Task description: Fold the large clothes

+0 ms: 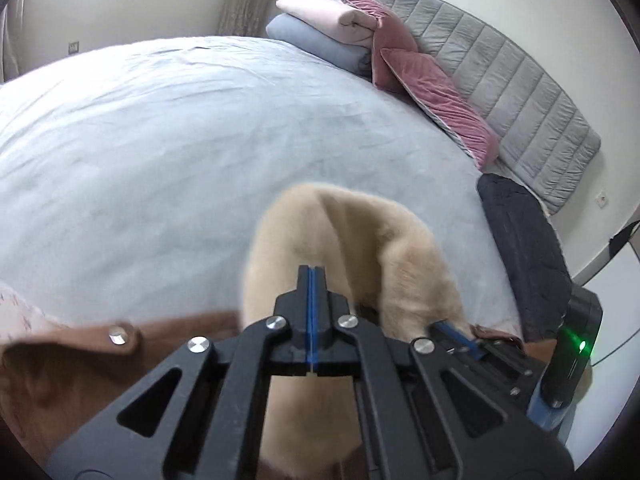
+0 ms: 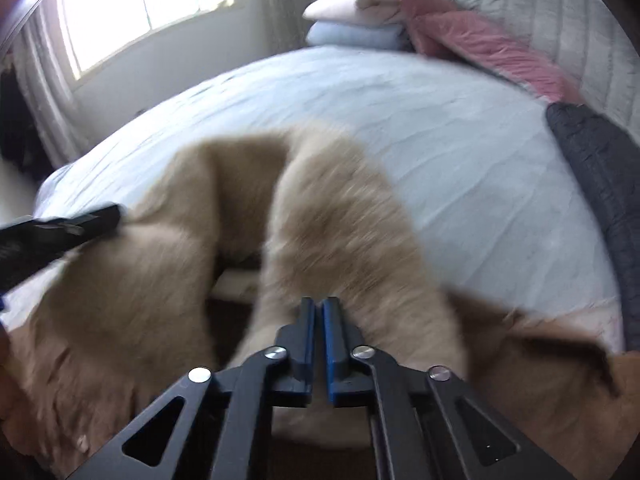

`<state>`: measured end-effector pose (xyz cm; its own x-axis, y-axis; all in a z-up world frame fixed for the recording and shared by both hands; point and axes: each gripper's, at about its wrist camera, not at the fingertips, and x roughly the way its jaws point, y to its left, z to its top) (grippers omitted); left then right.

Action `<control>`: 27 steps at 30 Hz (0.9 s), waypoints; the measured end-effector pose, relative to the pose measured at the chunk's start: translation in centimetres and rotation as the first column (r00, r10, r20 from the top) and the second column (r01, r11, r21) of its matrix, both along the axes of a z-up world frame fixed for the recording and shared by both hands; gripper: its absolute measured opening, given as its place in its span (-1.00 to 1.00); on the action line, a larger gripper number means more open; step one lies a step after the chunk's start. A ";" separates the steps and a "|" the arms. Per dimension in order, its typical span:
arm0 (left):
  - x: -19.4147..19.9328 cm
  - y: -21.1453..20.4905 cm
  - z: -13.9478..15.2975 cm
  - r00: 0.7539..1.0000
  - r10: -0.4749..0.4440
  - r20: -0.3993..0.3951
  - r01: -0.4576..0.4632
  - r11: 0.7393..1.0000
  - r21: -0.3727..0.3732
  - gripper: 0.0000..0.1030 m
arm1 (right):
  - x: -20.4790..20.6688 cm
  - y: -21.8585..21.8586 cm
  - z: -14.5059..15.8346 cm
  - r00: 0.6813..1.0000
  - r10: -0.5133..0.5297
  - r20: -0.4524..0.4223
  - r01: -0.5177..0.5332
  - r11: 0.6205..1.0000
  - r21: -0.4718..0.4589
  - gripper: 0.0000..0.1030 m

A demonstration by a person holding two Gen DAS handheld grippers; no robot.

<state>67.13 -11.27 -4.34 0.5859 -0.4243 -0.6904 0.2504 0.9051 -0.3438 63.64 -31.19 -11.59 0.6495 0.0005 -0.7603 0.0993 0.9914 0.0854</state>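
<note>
A brown coat (image 1: pixel 80 364) with a beige fleece lining (image 1: pixel 360 232) lies at the near edge of the bed, lining up. My left gripper (image 1: pixel 312 270) has its blue pads pressed together, and its tips bite into a raised fold of the fleece. In the right wrist view the left gripper (image 2: pixel 108 214) meets the fleece at the left. My right gripper (image 2: pixel 319 302) is shut on another raised ridge of the fleece lining (image 2: pixel 340 220), with only a thin slit between its pads. The coat's brown outer side (image 2: pixel 540 380) shows at the right. This view is blurred.
A pale blue sheet (image 1: pixel 160 140) covers the bed. At the far end lie a folded pink cloth (image 1: pixel 320 12) on a folded blue one (image 1: pixel 320 46), pink cushions (image 1: pixel 420 80) and a grey quilted headboard (image 1: pixel 500 60). A dark grey blanket (image 1: pixel 520 240) lies along the right edge.
</note>
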 end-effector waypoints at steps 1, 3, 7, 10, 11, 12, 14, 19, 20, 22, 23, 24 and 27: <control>0.8 0.0 -0.4 0.999 -0.018 -0.046 0.018 1.000 -0.011 -1.00 | 0.6 -0.9 -0.1 1.000 -0.021 -0.011 0.021 0.999 0.042 -0.97; 1.4 -0.3 -0.8 0.995 -0.024 -0.094 0.027 0.999 0.021 -0.67 | 0.9 -2.0 0.3 0.999 -0.037 0.000 0.037 0.991 0.130 -0.94; 0.5 -2.1 -0.5 1.000 -0.019 -0.022 0.022 0.991 0.134 0.37 | 1.0 -2.4 1.4 0.998 -0.055 0.032 0.047 0.976 0.212 -0.18; 0.7 -2.9 -1.8 0.996 -0.038 -0.085 0.050 0.989 0.139 0.37 | 1.1 0.0 0.8 0.999 -0.022 0.032 0.017 0.991 0.134 0.32; 1.0 -3.3 -2.1 0.995 -0.026 -0.097 0.041 0.987 0.153 0.37 | 1.4 1.0 0.2 1.000 -0.001 0.012 0.000 0.996 0.094 0.33; 1.4 -3.5 -2.3 0.995 -0.013 -0.103 0.030 0.986 0.165 0.37 | 1.4 1.8 -0.2 1.000 0.006 -0.002 -0.006 0.998 0.055 0.34; 2.2 -4.1 -3.0 0.993 0.025 -0.112 -0.003 0.981 0.193 0.37 | 1.8 3.4 -1.5 0.999 0.011 -0.033 -0.013 0.998 -0.058 0.36; 2.0 -5.1 -4.1 0.991 0.045 -0.124 -0.009 0.961 0.278 0.37 | 0.9 3.2 -2.7 0.999 -0.026 -0.041 0.018 0.984 -0.176 -0.34; 1.9 -5.5 -4.4 0.991 0.038 -0.129 0.002 0.956 0.293 0.37 | 0.6 2.4 -2.4 0.999 -0.038 -0.027 0.035 0.993 -0.117 -0.50; 1.5 -6.3 -5.0 0.990 0.018 -0.141 0.033 0.935 0.353 0.37 | -0.2 1.5 -1.7 0.999 -0.053 0.001 0.053 0.997 -0.064 -0.65; 1.3 -6.6 -5.2 0.990 0.007 -0.144 0.047 0.926 0.375 0.11 | -0.4 1.3 -1.2 0.998 -0.056 0.017 0.057 0.997 -0.054 -0.70; 1.1 -6.8 -5.6 0.989 0.008 -0.148 0.053 0.915 0.399 -0.54 | -0.6 1.2 -0.8 0.998 -0.055 0.030 0.057 0.997 -0.051 -0.73; 1.0 -5.6 -4.5 0.988 0.017 -0.151 0.035 0.943 0.331 -0.77 | -0.7 1.1 -0.1 0.997 -0.059 0.055 0.060 0.998 -0.024 -0.76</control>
